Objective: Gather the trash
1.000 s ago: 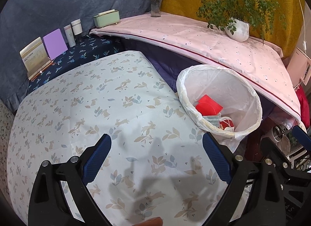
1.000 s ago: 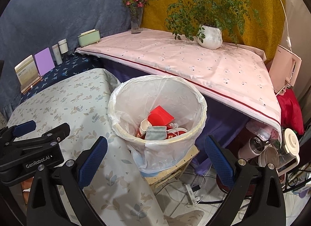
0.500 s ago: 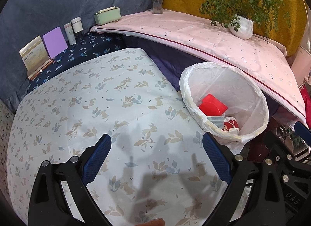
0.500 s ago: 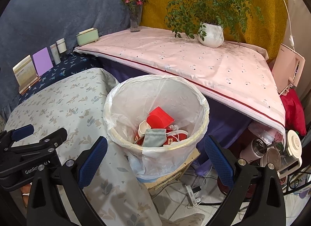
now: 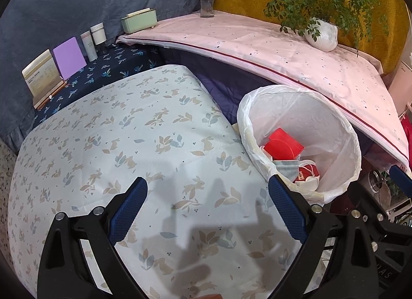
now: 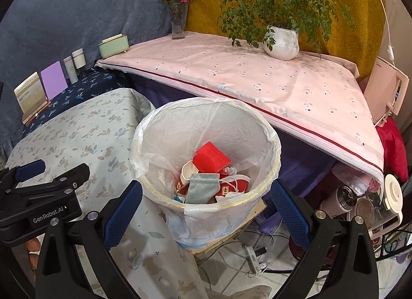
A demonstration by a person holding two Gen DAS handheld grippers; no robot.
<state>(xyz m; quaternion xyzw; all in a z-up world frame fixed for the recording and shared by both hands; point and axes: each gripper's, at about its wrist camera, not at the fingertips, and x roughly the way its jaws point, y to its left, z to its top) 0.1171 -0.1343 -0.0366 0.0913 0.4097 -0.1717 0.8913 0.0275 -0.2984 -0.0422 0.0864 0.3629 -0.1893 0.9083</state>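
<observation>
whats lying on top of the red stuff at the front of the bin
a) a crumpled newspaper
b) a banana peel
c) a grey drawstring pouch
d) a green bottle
c: in the right wrist view a grey drawstring pouch lies over the red packaging near the front rim of the lined trash bin.

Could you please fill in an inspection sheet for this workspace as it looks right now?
Surface: leaf-print tablecloth, no loose trash seen on it.
Job's things: lined trash bin beside the table, holding a red box, grey pouch and red-and-white cups.
Clutter: purple card, two white bottles and mint-green box at the back.
Grippers: left gripper open and empty over the cloth; right gripper open and empty, above the bin.
Cables: power strip and cords on the floor beneath the bin.
Surroundings: pink-covered shelf with potted plant and flower vase.
</observation>
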